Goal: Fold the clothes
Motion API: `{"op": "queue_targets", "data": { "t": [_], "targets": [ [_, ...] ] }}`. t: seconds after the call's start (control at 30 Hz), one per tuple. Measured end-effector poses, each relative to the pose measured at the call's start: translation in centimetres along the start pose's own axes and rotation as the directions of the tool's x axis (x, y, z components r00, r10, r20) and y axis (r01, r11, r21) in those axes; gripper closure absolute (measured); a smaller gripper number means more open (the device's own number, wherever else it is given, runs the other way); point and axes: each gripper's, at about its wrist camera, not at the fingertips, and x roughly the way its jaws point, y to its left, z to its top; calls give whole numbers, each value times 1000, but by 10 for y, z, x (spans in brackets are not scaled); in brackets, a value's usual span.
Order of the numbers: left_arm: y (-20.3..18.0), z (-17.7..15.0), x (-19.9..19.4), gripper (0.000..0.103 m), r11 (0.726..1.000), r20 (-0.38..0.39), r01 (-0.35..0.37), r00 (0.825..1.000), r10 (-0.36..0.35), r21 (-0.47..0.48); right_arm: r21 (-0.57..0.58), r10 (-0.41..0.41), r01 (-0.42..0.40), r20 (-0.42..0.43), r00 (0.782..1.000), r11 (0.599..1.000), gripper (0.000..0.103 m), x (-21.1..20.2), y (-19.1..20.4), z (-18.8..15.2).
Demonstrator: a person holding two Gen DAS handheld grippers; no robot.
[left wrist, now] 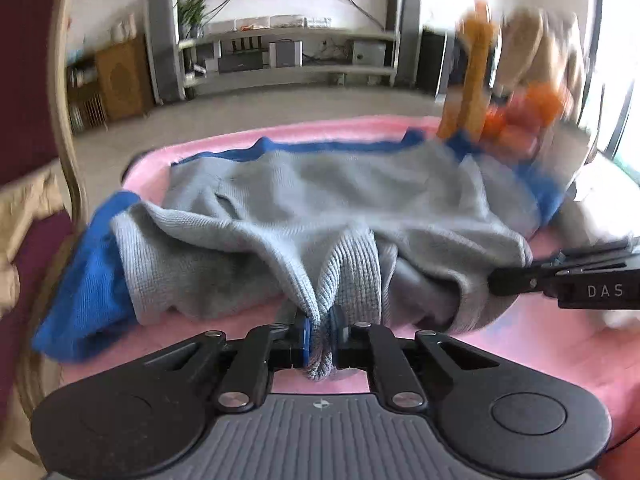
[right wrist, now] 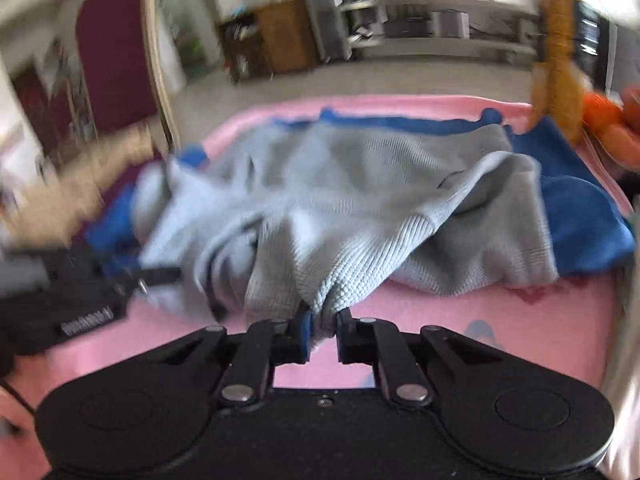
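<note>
Sweater, grey knit with blue trim, lay bunched across the pink blanket, its near ribbed edge lifted off the surface at two places. The left gripper had its jaws clenched on a gathered fold of that rib, the cloth squeezed between the pads and hanging out below them. The right gripper likewise had its jaws pinched on a fold of the same edge, further along toward the blue sleeve. Both views were smeared by motion. The step in hand looked like carrying this edge over the body of the garment. To do it well, both grips probably needed to travel level and together, kept apart enough to hold the edge taut, so the knit would lay down flat rather than rumpled. Orange soft toys sat near the far corner and were best avoided
</note>
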Motion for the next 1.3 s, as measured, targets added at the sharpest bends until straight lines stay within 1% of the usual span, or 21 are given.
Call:
{"op": "queue_targets", "data": {
  "t": [0.07,0.13,0.2,0.27,0.37,0.43,0.47,0.5,0.57,0.6,0.63,0.67,0.7,0.73,0.8,0.87,0.97,1.07,1.13,1.2,1.3],
  "targets": [
    [12,6,-32,95,990,32,100,995,-98,-97,102,67,-69,20,998,992,92,-33,-1,6],
    [20,9,-63,95,968,66,177,984,-168,-176,172,123,-129,47,991,977,92,-65,3,10],
    [27,8,-94,95,941,95,241,970,-224,-238,215,181,-194,76,980,957,92,-98,5,9],
    [24,-1,-117,95,924,95,271,962,-255,-271,250,237,-253,92,967,935,92,-128,8,1],
    [9,-35,-118,95,927,-22,238,967,-255,-290,289,257,-259,46,965,922,92,-146,17,-33],
    [-1,-59,-116,95,931,-108,210,962,-251,-298,314,247,-226,-29,968,922,92,-143,18,-61],
    [-5,-74,-108,94,938,-174,175,956,-234,-299,330,239,-202,-75,968,922,92,-137,18,-77],
    [-9,-91,-96,93,946,-248,133,945,-211,-297,348,226,-169,-128,966,922,92,-129,15,-93],
    [-11,-114,-76,95,955,-377,61,910,-172,-289,368,190,-96,-228,955,925,86,-113,8,-117],
    [-9,-117,-74,96,955,-396,50,903,-169,-292,365,172,-70,-255,951,928,84,-112,5,-121],
    [-6,-118,-74,95,954,-402,49,900,-171,-297,362,154,-44,-282,947,931,74,-111,3,-125],
    [-1,-113,-79,86,951,-381,53,908,-172,-304,356,141,-31,-288,947,934,63,-113,0,-126],
    [4,-103,-86,78,950,-341,57,925,-166,-306,349,138,-41,-258,956,936,57,-121,-1,-119],
    [8,-93,-94,74,954,-298,45,945,-138,-297,341,135,-51,-227,965,939,46,-129,-3,-112],
    [17,-75,-107,62,961,-216,0,974,-62,-276,325,113,-59,-151,982,944,40,-144,-7,-93],
    [31,-61,-107,58,957,-165,-63,986,17,-282,350,94,-67,-61,994,934,36,-154,-17,-72],
    [57,-51,-85,49,926,-163,-151,982,99,-345,442,49,-64,45,998,895,33,-152,-45,-54],
    [81,-48,-50,47,883,-229,-226,963,139,-412,555,-50,-4,83,995,832,35,-132,-81,-53],
    [88,-49,-34,47,865,-262,-243,955,136,-440,609,-115,50,69,991,792,39,-116,-102,-57],
    [91,-52,-20,47,850,-274,-242,954,122,-467,652,-169,108,32,985,751,45,-98,-122,-64],
    [93,-54,-8,43,847,-266,-221,959,98,-484,684,-131,107,-17,991,721,46,-71,-138,-73]
  ]
}}
